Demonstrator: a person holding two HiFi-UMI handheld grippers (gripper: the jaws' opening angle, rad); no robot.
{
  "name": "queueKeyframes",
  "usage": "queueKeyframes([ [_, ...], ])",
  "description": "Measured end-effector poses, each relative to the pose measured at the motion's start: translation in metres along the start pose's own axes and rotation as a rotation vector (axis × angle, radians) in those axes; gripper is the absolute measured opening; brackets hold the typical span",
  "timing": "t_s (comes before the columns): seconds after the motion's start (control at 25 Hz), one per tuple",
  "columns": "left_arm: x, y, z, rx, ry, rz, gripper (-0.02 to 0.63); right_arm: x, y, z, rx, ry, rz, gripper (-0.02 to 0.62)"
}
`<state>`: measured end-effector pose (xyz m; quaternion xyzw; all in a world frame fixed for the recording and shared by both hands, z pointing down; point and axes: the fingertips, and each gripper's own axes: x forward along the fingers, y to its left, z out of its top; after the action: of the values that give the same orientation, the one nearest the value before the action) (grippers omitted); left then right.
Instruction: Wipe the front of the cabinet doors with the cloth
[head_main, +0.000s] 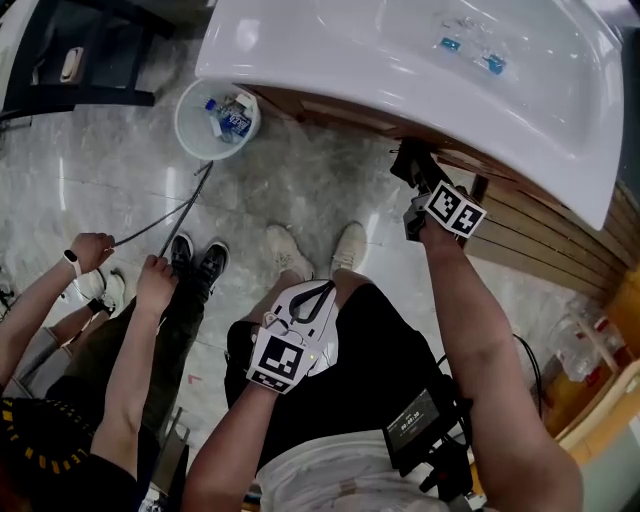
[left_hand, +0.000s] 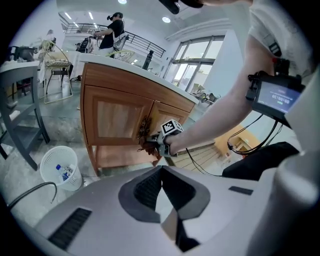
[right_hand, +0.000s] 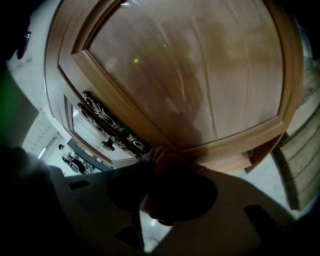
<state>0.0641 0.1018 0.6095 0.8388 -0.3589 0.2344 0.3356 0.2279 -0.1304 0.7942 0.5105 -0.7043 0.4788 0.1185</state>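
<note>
A: How is the wiping stroke best carried out from here?

B: The cloth is pinched between the fingers of the right gripper and is pressed on the frame of the cabinet door, at the panel's corner. Steady pressure should be applied and the wad drawn along the frame, then over the panel, which is seen at 12 o'clock in the right gripper view. The ornate handles, at 10 o'clock of the cloth, are best skirted so that the fabric is not snagged.

A: And the left gripper?

B: It is held over the lap, fingers pressed together on nothing. No help is judged necessary from it.

A: Which containers are seen?

B: A white bin is stood on the floor, at 9 o'clock of the right gripper in the head view. A blue-labelled bottle and some wrappers are held in it. 2 small blue items are seen in the basin above.
</note>
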Motion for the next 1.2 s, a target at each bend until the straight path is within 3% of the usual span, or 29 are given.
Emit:
queueKeyframes([
  [0.12,0.003,0.003,-0.001,0.009,0.004,0.005,0.012,0.007,-0.008,-0.002,0.062,-0.027,-0.030,0.126],
  [0.28,0.007,0.008,0.001,0.018,0.006,0.011,0.012,-0.005,-0.050,-0.002,0.086,-0.048,-0.160,0.126],
  [0.72,0.032,-0.002,0.014,0.057,0.009,-0.013,0.012,-0.101,-0.195,0.038,0.003,-0.054,-0.485,0.126],
  [0.96,0.022,-0.030,0.028,0.075,0.009,-0.051,0.012,-0.146,-0.184,0.051,-0.065,-0.063,-0.485,0.126],
  [1.2,0.020,-0.028,0.060,0.127,-0.035,-0.038,0.012,-0.130,-0.139,0.086,-0.062,-0.121,-0.351,0.126],
])
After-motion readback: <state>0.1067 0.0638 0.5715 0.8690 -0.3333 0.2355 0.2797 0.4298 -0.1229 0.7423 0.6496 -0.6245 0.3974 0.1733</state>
